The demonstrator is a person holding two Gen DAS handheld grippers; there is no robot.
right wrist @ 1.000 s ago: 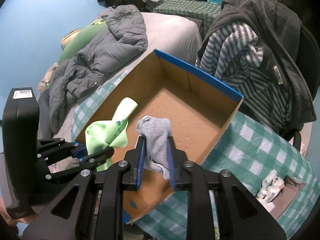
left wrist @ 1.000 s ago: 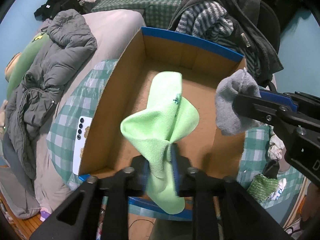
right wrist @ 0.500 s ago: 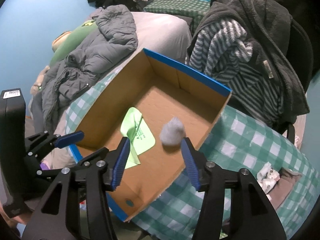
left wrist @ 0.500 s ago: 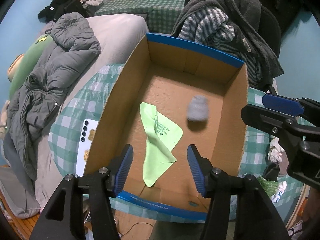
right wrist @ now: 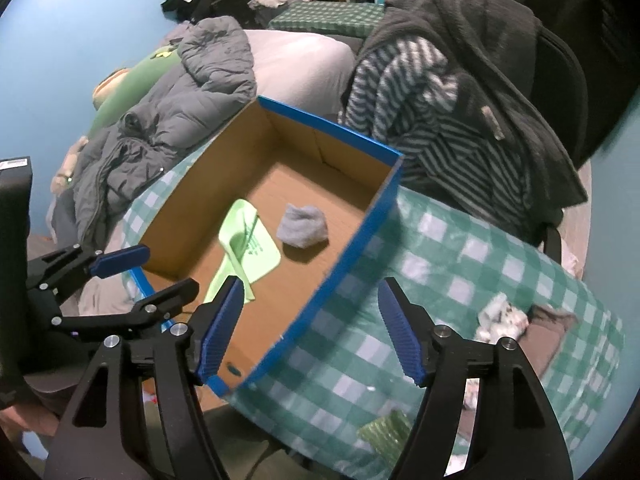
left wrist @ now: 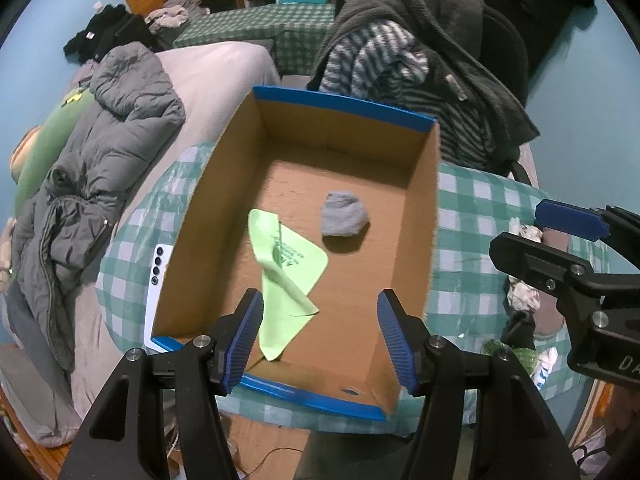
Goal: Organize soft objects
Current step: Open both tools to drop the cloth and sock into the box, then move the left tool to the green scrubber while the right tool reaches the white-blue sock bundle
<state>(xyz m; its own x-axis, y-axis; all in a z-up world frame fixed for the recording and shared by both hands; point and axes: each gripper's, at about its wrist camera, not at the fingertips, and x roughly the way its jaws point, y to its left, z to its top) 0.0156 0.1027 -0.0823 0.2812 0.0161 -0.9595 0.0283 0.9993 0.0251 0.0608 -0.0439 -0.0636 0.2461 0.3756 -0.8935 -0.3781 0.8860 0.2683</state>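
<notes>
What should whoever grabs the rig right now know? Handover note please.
Left gripper: jaws opening, nothing between them, above the box's near end.
Right gripper: jaws opening, empty, over the box's blue edge and the tablecloth.
In the box: green cloth and grey sock, both lying on the floor, apart.
Done: those two are in.
Left: crumpled soft bits on the tablecloth at right, probably next.

- Blue walls (left wrist: 36, 20) at the frame's edges.
- Green checked tablecloth (right wrist: 460, 280), centre right.
- Chair (left wrist: 500, 52) draped with clothes, upper right.
- Bed (left wrist: 224, 68) bearing a grey jacket (left wrist: 100, 152), left.
</notes>
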